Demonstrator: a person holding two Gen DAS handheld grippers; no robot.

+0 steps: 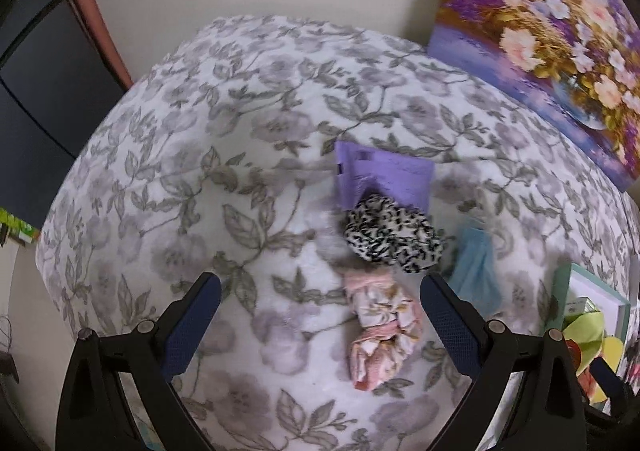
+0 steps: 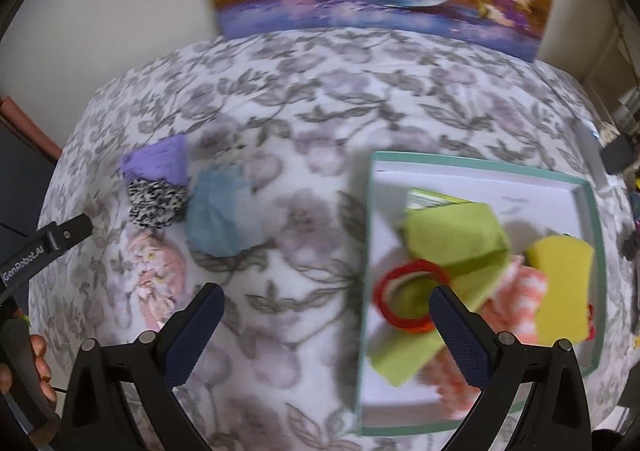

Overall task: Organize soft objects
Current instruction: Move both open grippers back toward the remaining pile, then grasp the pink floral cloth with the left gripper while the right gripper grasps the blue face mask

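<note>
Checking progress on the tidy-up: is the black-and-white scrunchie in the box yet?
Out. The scrunchie lies on the floral blanket, apart from the box.

Both wrist cameras are looking down and forward over the flowered blanket point(image 1: 200, 171) from close above, facing the painting point(image 1: 540, 31) at the wall; the left one is sitting further left, both sharing the leopard scrunchie point(image 1: 394, 233)
</note>
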